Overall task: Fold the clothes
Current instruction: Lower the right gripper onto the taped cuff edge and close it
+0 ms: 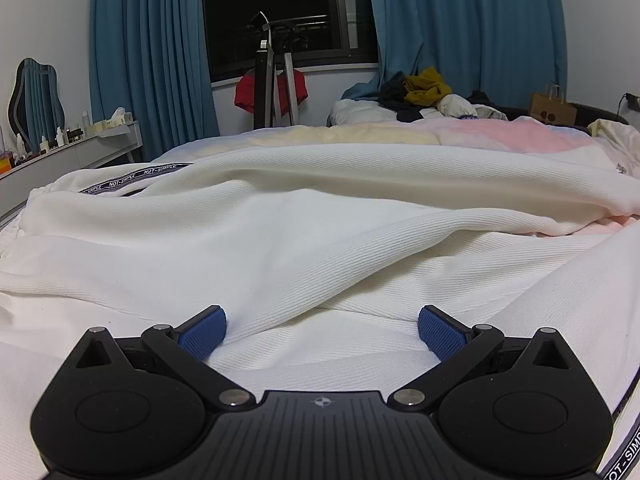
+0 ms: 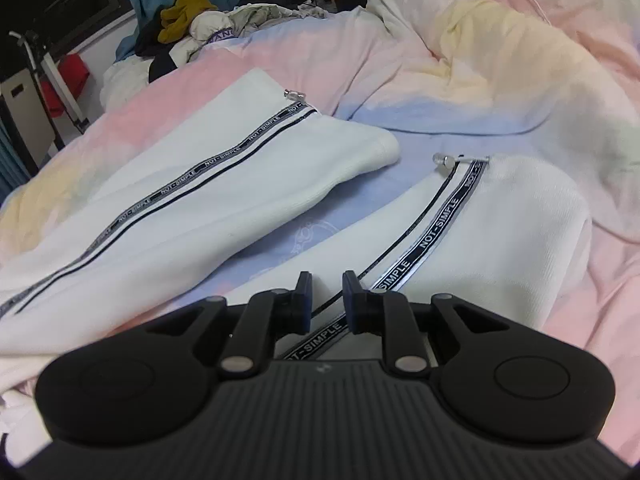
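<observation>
Resting low on the cloth, the left gripper (image 1: 322, 334) has its jaws spread wide, the blue pads (image 1: 204, 336) pressed into the fabric on either side of a raised ridge, nothing pinched between them. The right gripper (image 2: 327, 300) stands with its jaws drawn narrow, a slim gap between them; the lettered side tape (image 2: 436, 236) of the nearer leg runs under that gap, and whether the pads bite on cloth cannot be told from this view.

The task's thing is a pair of white trousers (image 1: 280, 220), spread across the pastel duvet (image 2: 440, 40) of the bed. Both legs lie splayed apart in a V, the far leg (image 2: 224, 184) and the near leg (image 2: 512, 232) each ending in a zip pull at the hem.

Handling, as a judgement: the ribbed knit looks soft, light and limp. It will sag and bunch wherever unsupported, and will drag on the duvet rather than slide. Take hold at firm points: the hem beside the zip, the taped side seam, or the waistband. Avoid pinching a single loose layer mid-panel.
</observation>
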Available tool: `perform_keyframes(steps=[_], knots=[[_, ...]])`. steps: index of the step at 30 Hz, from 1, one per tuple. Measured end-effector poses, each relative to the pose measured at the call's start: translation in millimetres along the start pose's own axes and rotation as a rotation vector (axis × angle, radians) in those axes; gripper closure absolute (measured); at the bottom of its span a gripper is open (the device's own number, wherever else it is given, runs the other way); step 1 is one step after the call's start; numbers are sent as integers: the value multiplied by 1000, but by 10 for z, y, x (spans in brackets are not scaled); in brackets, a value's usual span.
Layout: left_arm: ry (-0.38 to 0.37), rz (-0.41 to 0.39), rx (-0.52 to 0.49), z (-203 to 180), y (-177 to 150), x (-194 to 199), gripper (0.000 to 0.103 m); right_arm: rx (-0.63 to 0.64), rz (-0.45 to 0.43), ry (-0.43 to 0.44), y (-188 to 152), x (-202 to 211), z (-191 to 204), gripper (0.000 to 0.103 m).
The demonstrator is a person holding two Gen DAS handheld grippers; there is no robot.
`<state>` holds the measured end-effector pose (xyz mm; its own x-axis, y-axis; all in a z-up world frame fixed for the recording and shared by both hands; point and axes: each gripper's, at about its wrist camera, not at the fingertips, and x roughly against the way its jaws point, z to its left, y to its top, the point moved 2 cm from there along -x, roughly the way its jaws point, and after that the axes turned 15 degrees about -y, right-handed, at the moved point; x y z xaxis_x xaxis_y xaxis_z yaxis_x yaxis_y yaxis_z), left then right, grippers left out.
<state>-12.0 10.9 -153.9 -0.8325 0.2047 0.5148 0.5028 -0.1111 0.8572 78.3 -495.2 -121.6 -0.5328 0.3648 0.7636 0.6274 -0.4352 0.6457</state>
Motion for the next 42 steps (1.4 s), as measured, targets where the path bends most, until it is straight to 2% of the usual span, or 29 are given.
perform_keyframes(steps=[3,6,13,17,21,26,32,36,42], knots=[[0,1,0,-2,4,0,0,7,-16,-21,55,76,-16,82],[1,1,1,-5,5,-1,0,0,-25,2,143,138,-41,82],[1,0,0,3,-2,-1,0,137,61,23,290,56,146,83],[0,-1,0,8,-6,-2,0,185,99,-31,468,8,176,83],[0,-2,-1,14,-9,-3,0,262,86,-155,653,-81,126,59],[1,-8,-2,17,-24,0,0,214,97,-210,811,-271,-122,56],[1,-15,-5,20,-45,4,0,190,177,-255,725,-561,-283,56],[1,-20,-6,22,-59,7,0,160,179,-273,676,-623,-223,52],[1,-24,-7,22,-67,9,0,117,175,-287,799,-654,-46,46]])
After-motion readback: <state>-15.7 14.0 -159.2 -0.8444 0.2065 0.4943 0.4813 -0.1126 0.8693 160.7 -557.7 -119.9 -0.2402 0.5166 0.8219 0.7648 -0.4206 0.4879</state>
